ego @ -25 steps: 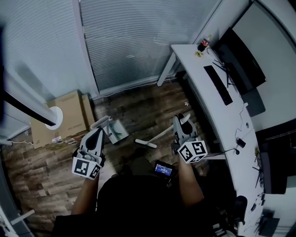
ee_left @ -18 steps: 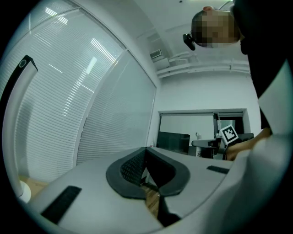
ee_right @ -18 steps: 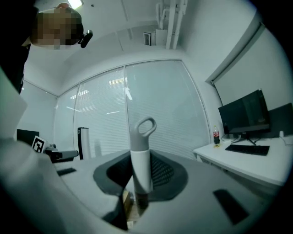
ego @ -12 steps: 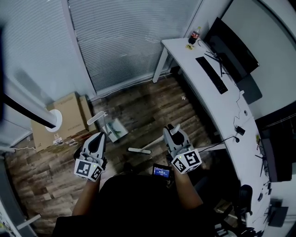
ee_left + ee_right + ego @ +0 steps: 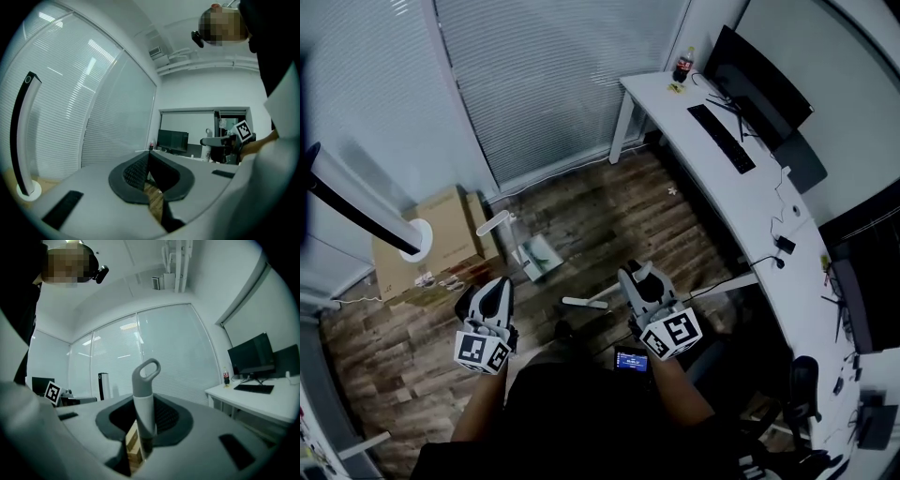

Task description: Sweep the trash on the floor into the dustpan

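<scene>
My right gripper (image 5: pixel 637 275) is shut on the grey-and-white broom handle (image 5: pixel 143 397), which stands upright between its jaws with its loop on top. The broom's white head (image 5: pixel 584 303) rests on the wood floor between my two grippers. A white dustpan (image 5: pixel 536 258) with a long upright handle (image 5: pixel 494 223) sits on the floor ahead of my left gripper (image 5: pixel 494 288), apart from it. That gripper (image 5: pixel 149 161) is shut with nothing in it. A small white scrap of trash (image 5: pixel 673 190) lies on the floor near the desk leg.
A long white desk (image 5: pixel 741 202) with a monitor (image 5: pixel 759 89), keyboard (image 5: pixel 721 138) and cola bottle (image 5: pixel 682 66) runs along the right. A cardboard box (image 5: pixel 441 234) and a tower fan (image 5: pixel 356 206) stand at the left, before blind-covered windows (image 5: pixel 553 84).
Both grippers have drawn back toward the person. The left gripper has come away from the dustpan handle. The broom head has moved back with the right gripper. The dustpan stays put.
</scene>
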A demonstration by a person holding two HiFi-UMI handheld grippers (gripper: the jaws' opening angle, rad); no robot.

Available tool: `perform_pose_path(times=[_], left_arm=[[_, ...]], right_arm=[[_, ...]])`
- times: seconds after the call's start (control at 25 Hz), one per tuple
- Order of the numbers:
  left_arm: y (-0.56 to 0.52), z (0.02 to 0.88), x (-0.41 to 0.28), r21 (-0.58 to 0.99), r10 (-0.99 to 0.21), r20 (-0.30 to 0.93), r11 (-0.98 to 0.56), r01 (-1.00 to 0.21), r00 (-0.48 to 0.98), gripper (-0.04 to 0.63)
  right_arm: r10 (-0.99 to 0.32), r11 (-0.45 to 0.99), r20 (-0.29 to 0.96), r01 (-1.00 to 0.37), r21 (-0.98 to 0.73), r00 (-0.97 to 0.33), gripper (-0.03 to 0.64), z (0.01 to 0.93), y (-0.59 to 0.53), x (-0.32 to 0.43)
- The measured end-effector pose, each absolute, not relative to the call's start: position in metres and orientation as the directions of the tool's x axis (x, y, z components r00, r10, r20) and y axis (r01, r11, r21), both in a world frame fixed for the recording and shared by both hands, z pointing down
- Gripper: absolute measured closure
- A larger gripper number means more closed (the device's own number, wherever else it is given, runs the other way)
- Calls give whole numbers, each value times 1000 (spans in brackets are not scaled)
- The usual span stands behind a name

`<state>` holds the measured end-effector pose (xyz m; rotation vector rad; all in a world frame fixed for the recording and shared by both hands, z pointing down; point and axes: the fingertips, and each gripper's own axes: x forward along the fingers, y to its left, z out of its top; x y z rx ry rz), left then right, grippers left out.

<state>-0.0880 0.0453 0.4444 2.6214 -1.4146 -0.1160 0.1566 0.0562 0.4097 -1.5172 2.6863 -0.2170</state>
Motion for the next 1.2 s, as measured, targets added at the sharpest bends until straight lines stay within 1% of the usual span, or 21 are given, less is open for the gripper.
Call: perform_pose_path(times=[0.08, 0.24, 0.4, 0.56, 0.76, 0.92, 1.2], left_arm=[[59, 445, -85, 193, -837, 11, -535, -822, 547, 600], [87, 447, -82, 225, -834, 20, -533, -815, 551, 601], [111, 446, -85, 245, -825, 20, -544, -803, 565, 600], [133, 448, -81, 251, -804, 20, -571, -781, 594, 600], [150, 451, -69, 230, -775, 40, -607, -761, 631, 600], [156, 447, -58, 212, -757, 28, -633, -744, 653, 600], [167, 453, -55, 199, -742, 43, -649, -734, 669, 600]], right_arm=[[-844, 525, 23, -835, -165, -535, 532, 414, 70, 155], [-858, 500, 25, -846, -186, -512, 532, 422, 95, 166], [-849, 515, 8, -832, -207, -528, 532, 424, 115, 172], [-873, 477, 5, -857, -196, -487, 532, 426, 136, 186], [-886, 450, 13, -868, -209, -463, 534, 430, 161, 191], [-900, 417, 36, -880, -226, -435, 532, 441, 175, 194], [-912, 387, 50, -894, -227, -408, 532, 445, 185, 198]])
